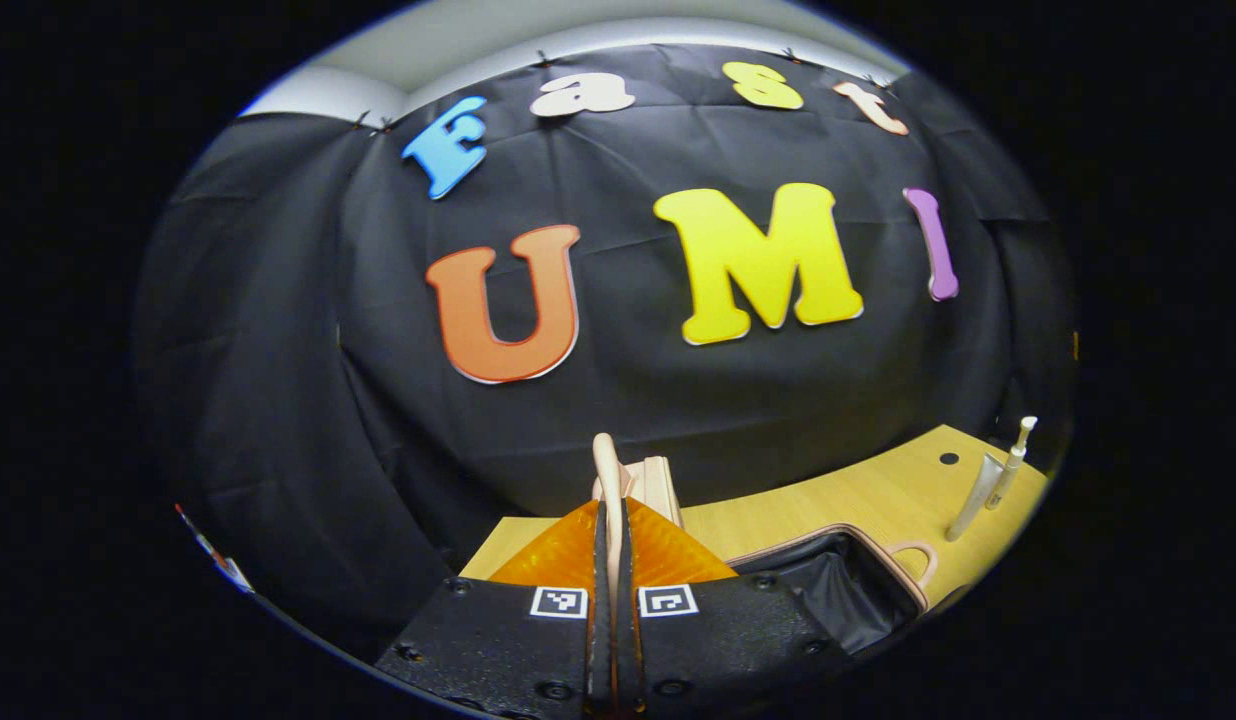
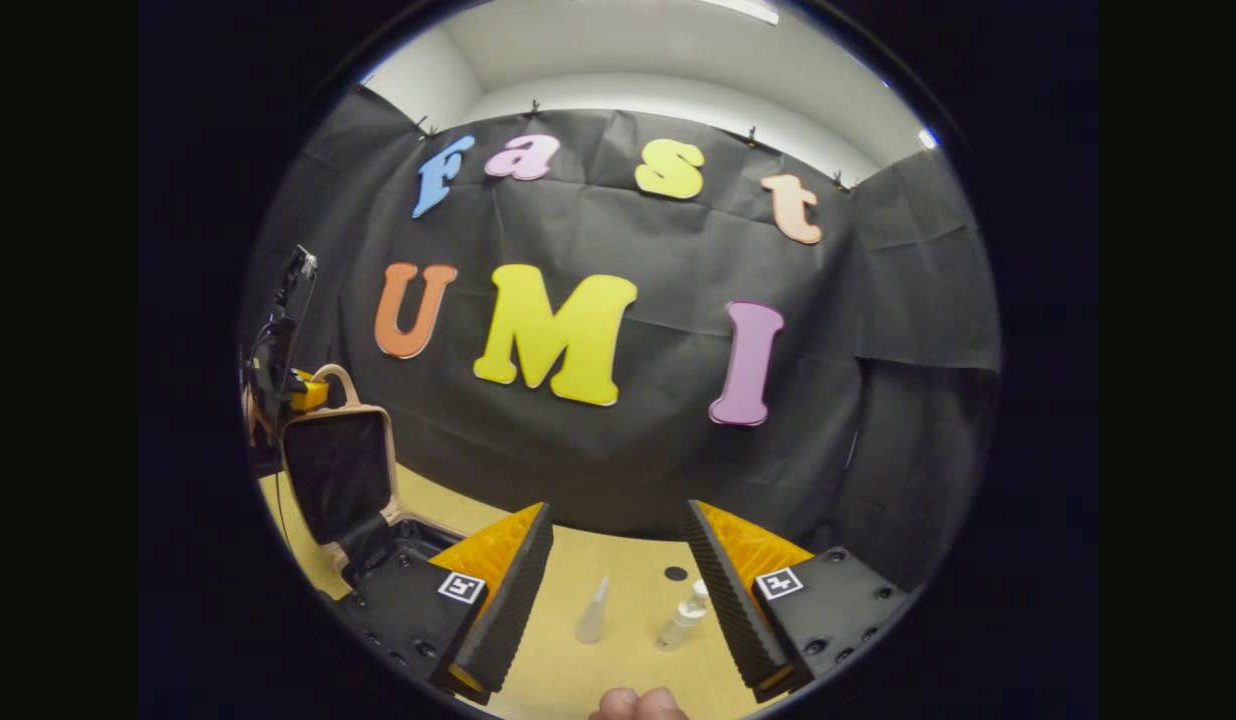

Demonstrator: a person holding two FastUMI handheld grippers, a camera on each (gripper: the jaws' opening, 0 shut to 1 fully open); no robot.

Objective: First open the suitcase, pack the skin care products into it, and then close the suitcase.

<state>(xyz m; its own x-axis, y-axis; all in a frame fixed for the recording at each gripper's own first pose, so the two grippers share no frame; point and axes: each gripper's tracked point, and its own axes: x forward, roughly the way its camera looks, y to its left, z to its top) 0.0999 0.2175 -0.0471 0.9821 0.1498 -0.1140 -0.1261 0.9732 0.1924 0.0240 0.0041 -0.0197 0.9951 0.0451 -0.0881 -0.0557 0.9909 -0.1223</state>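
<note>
While your left tool [image 1: 610, 520] sits with its fingers pressed together on the pale handle [image 1: 606, 462] of the suitcase lid, the fingers hide most of that handle, so you see little more than its curved top. In the left gripper view the open suitcase [image 1: 846, 572] is cut off at the lower edge; its dark lining and a second handle loop [image 1: 918, 560] show to the right of the tool. Far right on the worktop [image 1: 858, 500], a tube [image 1: 974, 496] and a slim pump bottle [image 1: 1012, 462] stand close together near the edge, well apart from the case.

The right gripper view gives you the lid [image 2: 340, 478] from the other side: it stands nearly upright at the left, with the left tool [image 2: 306, 392] at its top handle and a cable trailing below. Your right tool [image 2: 618, 570] is spread wide and grasps nothing. Between its fingers, farther off, the tube [image 2: 592, 612] and the pump bottle [image 2: 684, 618] stand on bare worktop, just beside each other. A fingertip [image 2: 638, 704] pokes in at the bottom edge. Open worktop lies between the products and the suitcase.
</note>
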